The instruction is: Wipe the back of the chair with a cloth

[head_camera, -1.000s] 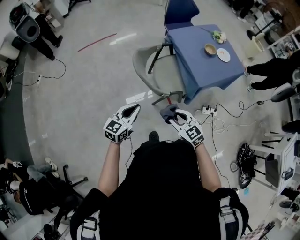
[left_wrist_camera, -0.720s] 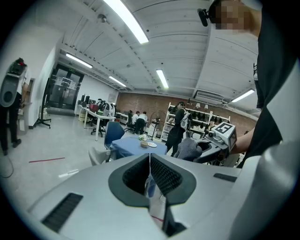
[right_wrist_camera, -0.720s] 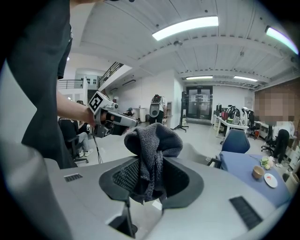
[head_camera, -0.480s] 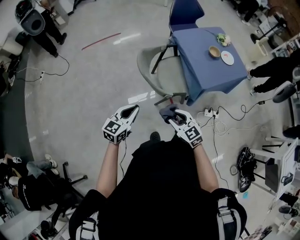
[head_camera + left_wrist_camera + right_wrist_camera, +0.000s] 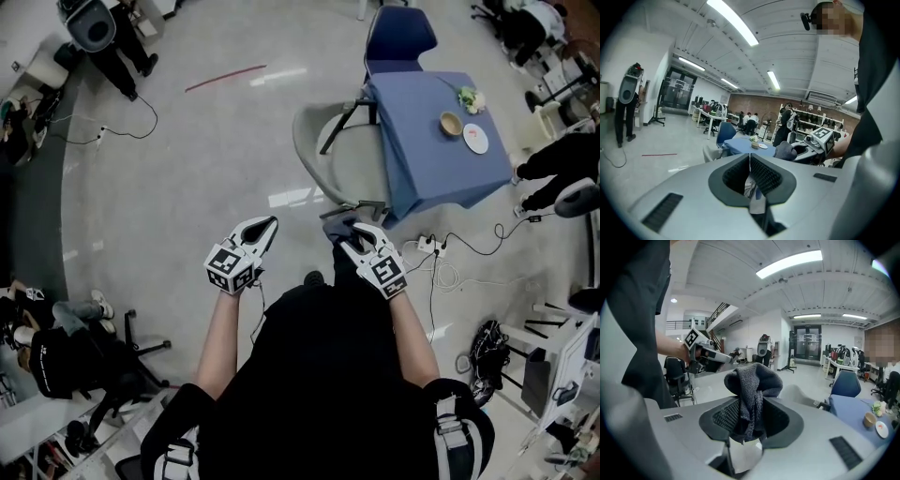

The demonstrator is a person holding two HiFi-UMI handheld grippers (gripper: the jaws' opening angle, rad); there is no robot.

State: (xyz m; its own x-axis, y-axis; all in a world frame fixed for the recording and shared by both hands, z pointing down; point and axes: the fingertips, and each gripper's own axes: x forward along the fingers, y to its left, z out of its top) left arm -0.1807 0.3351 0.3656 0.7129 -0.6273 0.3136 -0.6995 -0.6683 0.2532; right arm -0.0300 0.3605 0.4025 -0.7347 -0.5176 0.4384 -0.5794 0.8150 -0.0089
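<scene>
A pale grey-beige chair stands on the floor ahead of me, its curved back toward me and its seat against the blue-clothed table. My right gripper is shut on a dark grey cloth, bunched above its jaws and a short way from the chair's front leg. The cloth shows at the gripper's tip in the head view too. My left gripper hangs to the left, shut with nothing between its jaws. In the right gripper view the chair sits behind the cloth.
A bowl and a plate rest on the blue table. A blue chair stands at its far end. Cables and a power strip lie right of my hands. People stand or sit around the room's edges.
The chair and table have shifted right and slightly down in the head view as I moved. Both grippers keep the same pose, the right still holding the cloth.
</scene>
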